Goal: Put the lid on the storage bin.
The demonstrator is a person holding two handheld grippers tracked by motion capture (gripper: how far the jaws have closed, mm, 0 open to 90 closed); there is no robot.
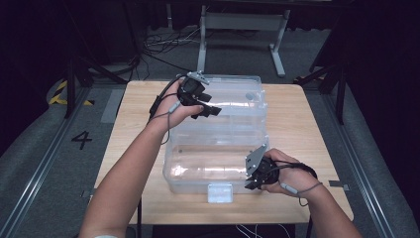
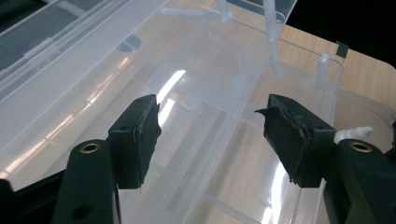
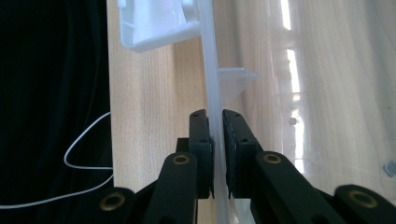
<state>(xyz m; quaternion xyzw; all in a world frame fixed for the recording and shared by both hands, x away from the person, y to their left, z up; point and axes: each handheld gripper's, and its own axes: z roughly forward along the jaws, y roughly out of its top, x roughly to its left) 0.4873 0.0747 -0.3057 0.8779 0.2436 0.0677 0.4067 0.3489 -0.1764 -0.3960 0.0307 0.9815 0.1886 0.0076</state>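
A clear plastic box (image 1: 218,158) lies on the wooden table (image 1: 138,114), with a second clear part (image 1: 237,96) spread out behind it. My left gripper (image 1: 209,105) hovers over the left end of that far part. Its jaws stand open with nothing between them, and the clear plastic (image 2: 201,60) lies below the left gripper (image 2: 210,121). My right gripper (image 1: 252,182) is at the box's front right corner. In the right gripper view the right gripper (image 3: 217,122) is shut on the thin upright rim (image 3: 210,70) of the box. A white latch (image 1: 220,192) sits at the front middle.
The table's front edge runs just below the latch, and bare wood flanks the box on both sides. A metal stand (image 1: 242,29) and floor cables (image 1: 163,42) lie beyond the far edge. A thin white cable (image 3: 84,149) hangs off the table's side.
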